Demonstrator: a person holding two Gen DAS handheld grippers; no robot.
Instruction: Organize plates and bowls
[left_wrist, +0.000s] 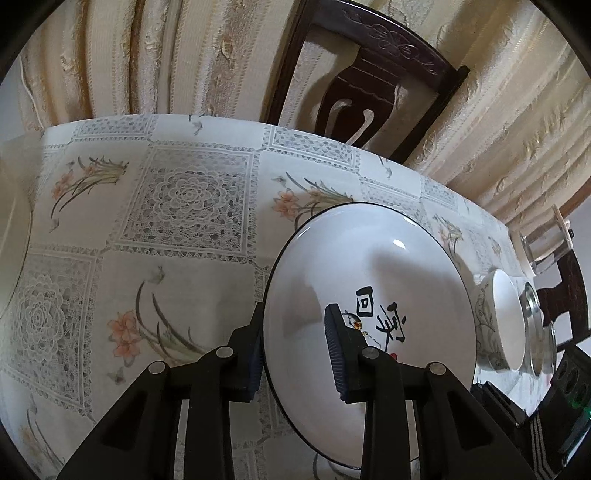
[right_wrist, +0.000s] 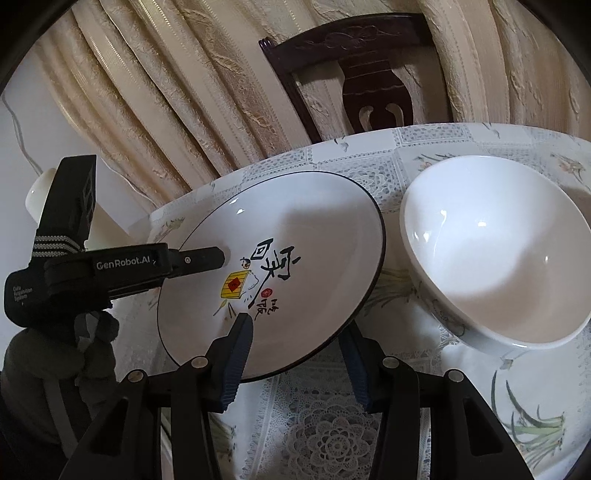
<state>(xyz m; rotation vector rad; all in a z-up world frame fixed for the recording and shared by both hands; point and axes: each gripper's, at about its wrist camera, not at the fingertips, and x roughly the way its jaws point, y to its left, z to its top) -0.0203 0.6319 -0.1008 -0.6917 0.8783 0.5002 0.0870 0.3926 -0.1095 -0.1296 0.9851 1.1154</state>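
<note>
White plate (right_wrist: 303, 236) with black rim, tilted above the lace-patterned counter (right_wrist: 325, 424), left tongs (left_wrist: 295, 354) clamped across its rim, right tongs (right_wrist: 295, 354) straddling the near rim, white bowl (right_wrist: 495, 254) just beside.

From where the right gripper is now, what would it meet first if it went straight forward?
The right gripper already straddles the near rim of the white black-rimmed plate, so the plate comes first. The white ceramic bowl sits off to the right.
</note>
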